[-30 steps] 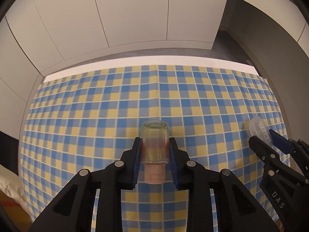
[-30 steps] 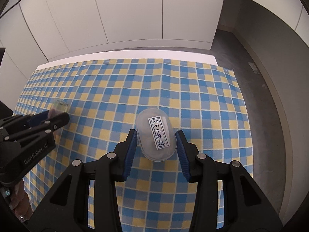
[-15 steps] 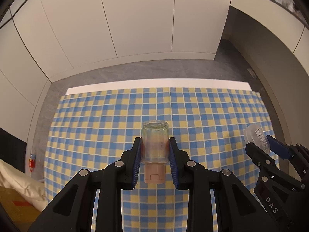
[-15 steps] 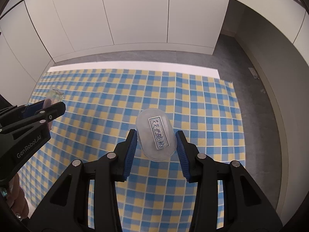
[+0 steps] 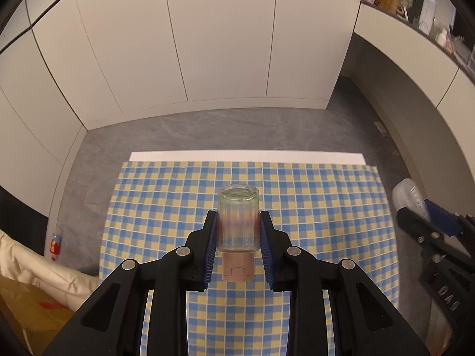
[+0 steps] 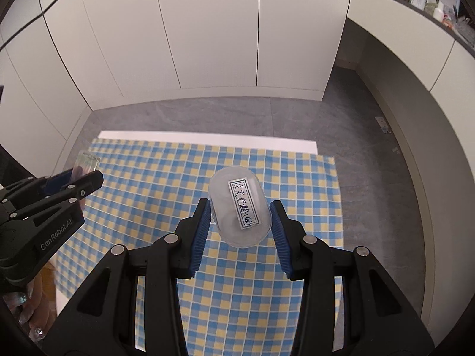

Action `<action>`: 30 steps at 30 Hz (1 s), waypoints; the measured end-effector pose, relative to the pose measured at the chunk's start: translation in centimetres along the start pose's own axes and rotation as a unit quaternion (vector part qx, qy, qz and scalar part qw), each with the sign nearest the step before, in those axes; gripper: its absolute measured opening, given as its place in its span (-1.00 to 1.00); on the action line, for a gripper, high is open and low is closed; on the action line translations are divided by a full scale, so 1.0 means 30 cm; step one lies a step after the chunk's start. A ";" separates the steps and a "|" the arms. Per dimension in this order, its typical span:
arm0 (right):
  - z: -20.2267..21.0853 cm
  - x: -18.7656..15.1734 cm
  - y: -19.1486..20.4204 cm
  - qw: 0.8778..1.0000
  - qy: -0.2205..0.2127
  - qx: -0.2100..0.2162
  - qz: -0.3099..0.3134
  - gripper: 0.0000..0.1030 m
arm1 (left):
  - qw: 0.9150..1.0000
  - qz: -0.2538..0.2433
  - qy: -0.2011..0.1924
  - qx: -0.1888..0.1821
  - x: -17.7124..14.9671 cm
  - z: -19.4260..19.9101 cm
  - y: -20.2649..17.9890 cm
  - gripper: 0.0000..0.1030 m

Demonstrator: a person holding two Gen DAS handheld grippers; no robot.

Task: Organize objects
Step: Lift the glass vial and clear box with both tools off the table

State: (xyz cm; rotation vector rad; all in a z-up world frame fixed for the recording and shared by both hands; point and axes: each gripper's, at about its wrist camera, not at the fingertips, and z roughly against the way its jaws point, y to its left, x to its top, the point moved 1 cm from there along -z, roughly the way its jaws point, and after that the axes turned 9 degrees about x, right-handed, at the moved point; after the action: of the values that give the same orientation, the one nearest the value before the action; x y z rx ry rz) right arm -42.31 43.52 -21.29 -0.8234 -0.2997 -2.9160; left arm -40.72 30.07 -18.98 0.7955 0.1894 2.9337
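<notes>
Left gripper (image 5: 237, 247): clamped on glass bottle (image 5: 237, 219), tan cap nearest the camera, high above checkered tablecloth (image 5: 320, 207). Likely rigid, slick, breakable; grip mid-body. Right gripper (image 6: 240, 225): clamped on labelled clear plastic container (image 6: 240, 207); probably light, slightly yielding.

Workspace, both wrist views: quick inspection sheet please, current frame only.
Surface: blue-and-yellow checked tablecloth, bare.
Job's things: clear glass bottle with tan cap; frosted oval plastic container with white label; both held above the cloth.
Clutter: nothing seen on cloth.
Grippers: left gripper shut on bottle; right gripper shut on container.
Cables: thin dark cable, top left.
Surroundings: white cabinet panels, grey floor, cluttered shelf.
</notes>
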 end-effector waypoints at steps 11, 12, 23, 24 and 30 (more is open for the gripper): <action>0.359 0.143 0.080 0.998 -0.054 0.000 0.016 -0.17 | 0.999 0.015 -0.045 0.007 0.113 0.302 0.087 -0.49; 0.380 0.151 0.090 0.998 -0.056 0.001 0.018 -0.17 | 0.999 0.015 -0.048 0.009 0.122 0.332 0.096 -0.49; 0.592 0.209 0.228 0.995 -0.082 0.001 0.053 -0.17 | 0.996 0.034 -0.083 0.013 0.167 0.589 0.211 -0.49; 0.613 0.210 0.246 0.995 -0.084 0.000 0.058 -0.17 | 0.996 0.035 -0.086 0.014 0.163 0.600 0.218 -0.49; 0.711 0.207 0.330 0.993 -0.092 0.008 0.076 -0.17 | 0.994 0.041 -0.099 0.012 0.135 0.712 0.246 -0.49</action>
State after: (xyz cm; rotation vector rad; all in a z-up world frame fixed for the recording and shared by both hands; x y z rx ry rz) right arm -35.32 38.17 1.38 -1.0665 -0.2598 -2.6981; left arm -33.79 25.30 2.39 1.1147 0.1803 2.9065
